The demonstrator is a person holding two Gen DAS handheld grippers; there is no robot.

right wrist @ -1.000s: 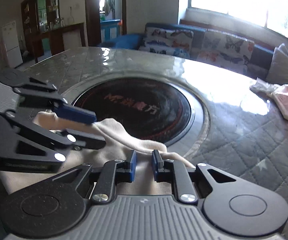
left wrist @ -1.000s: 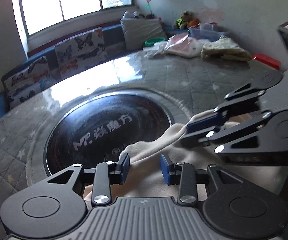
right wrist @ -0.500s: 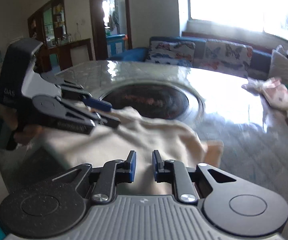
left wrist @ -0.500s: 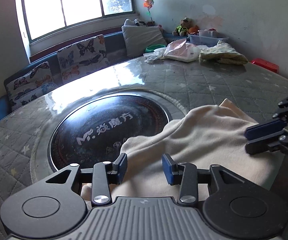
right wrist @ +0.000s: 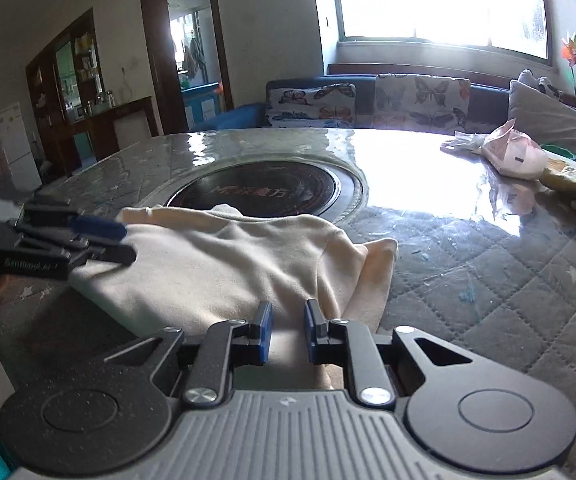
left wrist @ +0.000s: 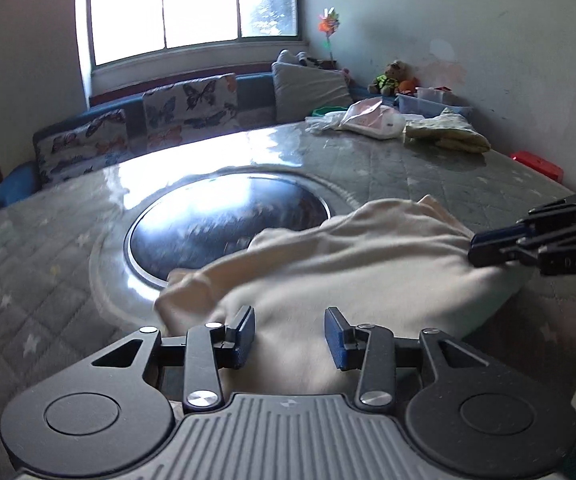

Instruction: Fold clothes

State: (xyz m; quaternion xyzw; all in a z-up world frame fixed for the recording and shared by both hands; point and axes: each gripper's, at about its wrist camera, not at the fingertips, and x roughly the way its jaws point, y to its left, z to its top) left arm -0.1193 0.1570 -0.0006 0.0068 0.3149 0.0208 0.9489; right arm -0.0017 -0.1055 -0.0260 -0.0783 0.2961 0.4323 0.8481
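**Cream garment held at the near edge of the tabletop**

A cream garment point(left wrist: 368, 272) lies on the quilted tabletop point(left wrist: 428, 176), its far edge overlapping the dark round inset plate point(left wrist: 224, 224). The left hand-held gripper point(left wrist: 290, 338) has its jaws parted, cloth lying between the pads without visible pressure. The right hand-held gripper point(right wrist: 286, 330) has its jaws narrowly set, pinching a fold of the garment's near right corner. Far right on the tabletop rest a pink bag point(right wrist: 516, 156) and yellow cloth point(left wrist: 444, 134).
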